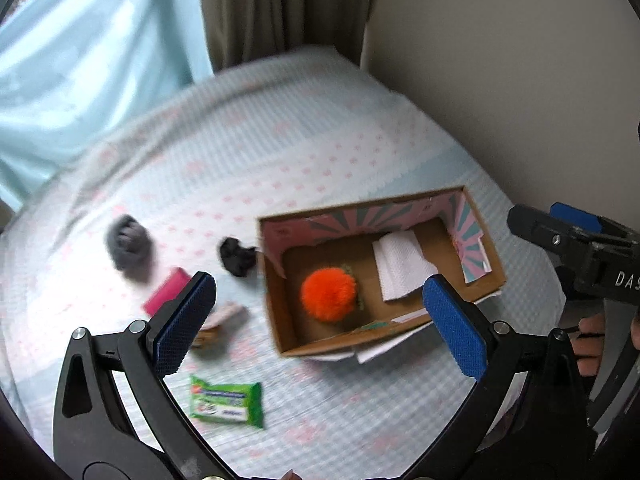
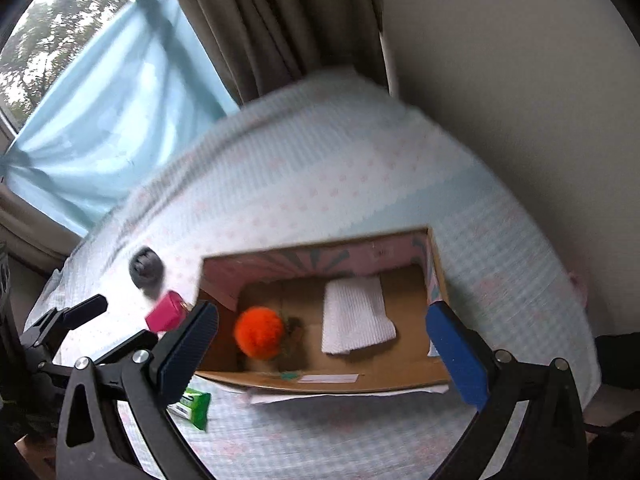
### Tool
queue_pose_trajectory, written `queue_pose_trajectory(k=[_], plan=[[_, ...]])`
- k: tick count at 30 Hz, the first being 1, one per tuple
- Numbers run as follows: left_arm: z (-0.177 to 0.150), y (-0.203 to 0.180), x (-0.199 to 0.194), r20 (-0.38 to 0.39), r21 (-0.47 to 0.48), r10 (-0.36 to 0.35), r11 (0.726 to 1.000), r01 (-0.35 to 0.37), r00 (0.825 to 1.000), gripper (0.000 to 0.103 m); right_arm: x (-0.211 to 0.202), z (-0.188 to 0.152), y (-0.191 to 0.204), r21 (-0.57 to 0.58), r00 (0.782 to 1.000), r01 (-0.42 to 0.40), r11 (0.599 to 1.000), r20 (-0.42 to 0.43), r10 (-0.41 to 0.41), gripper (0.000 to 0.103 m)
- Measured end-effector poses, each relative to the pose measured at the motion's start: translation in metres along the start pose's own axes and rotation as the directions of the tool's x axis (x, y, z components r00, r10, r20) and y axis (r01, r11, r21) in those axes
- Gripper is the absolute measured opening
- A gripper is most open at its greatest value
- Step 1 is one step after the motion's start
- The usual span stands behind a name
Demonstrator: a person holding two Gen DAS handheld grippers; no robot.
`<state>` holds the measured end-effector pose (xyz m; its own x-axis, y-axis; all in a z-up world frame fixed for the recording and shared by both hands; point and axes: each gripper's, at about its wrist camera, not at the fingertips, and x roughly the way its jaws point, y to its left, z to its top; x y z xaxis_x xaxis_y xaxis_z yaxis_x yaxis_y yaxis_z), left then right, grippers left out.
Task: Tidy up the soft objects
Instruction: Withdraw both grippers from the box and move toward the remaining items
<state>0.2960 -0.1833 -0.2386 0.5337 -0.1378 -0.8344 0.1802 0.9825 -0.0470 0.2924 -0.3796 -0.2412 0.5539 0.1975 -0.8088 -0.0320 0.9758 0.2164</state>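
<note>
An open cardboard box (image 1: pixel 276 320) (image 2: pixel 320 380) sits on the bed. Inside it lie an orange fluffy ball (image 1: pixel 328 294) (image 2: pixel 259 332) and a folded white cloth (image 1: pixel 400 268) (image 2: pixel 354 316). Left of the box on the sheet lie a black fabric piece (image 1: pixel 237 257), a grey woolly bundle (image 1: pixel 129 245) (image 2: pixel 146 267), a pink block (image 1: pixel 167 292) (image 2: pixel 165 312) and a green wipes packet (image 1: pixel 227 402) (image 2: pixel 192 402). My left gripper (image 1: pixel 320 324) hangs open above the box's near left corner. My right gripper (image 2: pixel 322 356) hangs open over the box, nothing between its fingers.
The bed (image 1: pixel 280 152) has a pale blue sheet with pink dots. A wall (image 1: pixel 520 80) runs along its right side; curtains (image 1: pixel 280 4) and a blue drape (image 1: pixel 80 72) stand behind. A small brown packet (image 1: pixel 224 320) lies near my left finger. A hand (image 1: pixel 592 344) shows at the right.
</note>
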Motion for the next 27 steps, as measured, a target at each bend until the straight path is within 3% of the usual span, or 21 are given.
queue_pose_trajectory(k=[8, 15, 21, 24, 27], plan=[[-0.031, 0.055, -0.120, 0.142, -0.028, 0.056, 0.998, -0.052, 0.988, 0.103, -0.101, -0.015, 0.080, -0.150, 0.978, 0.081, 0.985, 0.203, -0.050, 0.103], [-0.080, 0.118, -0.202, 0.232, -0.061, 0.100, 0.994, -0.088, 0.968, 0.103, -0.150, -0.051, 0.141, -0.134, 0.953, 0.069, 0.989, 0.302, -0.026, 0.103], [-0.121, 0.169, -0.243, 0.279, -0.107, 0.134, 0.988, -0.108, 0.951, 0.103, -0.170, -0.089, 0.192, -0.134, 0.941, 0.052, 0.990, 0.339, -0.004, 0.103], [-0.137, 0.191, -0.252, 0.275, -0.112, 0.143, 0.987, -0.116, 0.951, 0.103, -0.176, -0.110, 0.219, -0.158, 0.932, 0.079, 0.984, 0.363, -0.017, 0.103], [-0.150, 0.213, -0.257, 0.268, -0.119, 0.128, 0.988, -0.099, 0.955, 0.103, -0.175, -0.125, 0.241, -0.166, 0.938, 0.101, 0.981, 0.346, -0.038, 0.103]])
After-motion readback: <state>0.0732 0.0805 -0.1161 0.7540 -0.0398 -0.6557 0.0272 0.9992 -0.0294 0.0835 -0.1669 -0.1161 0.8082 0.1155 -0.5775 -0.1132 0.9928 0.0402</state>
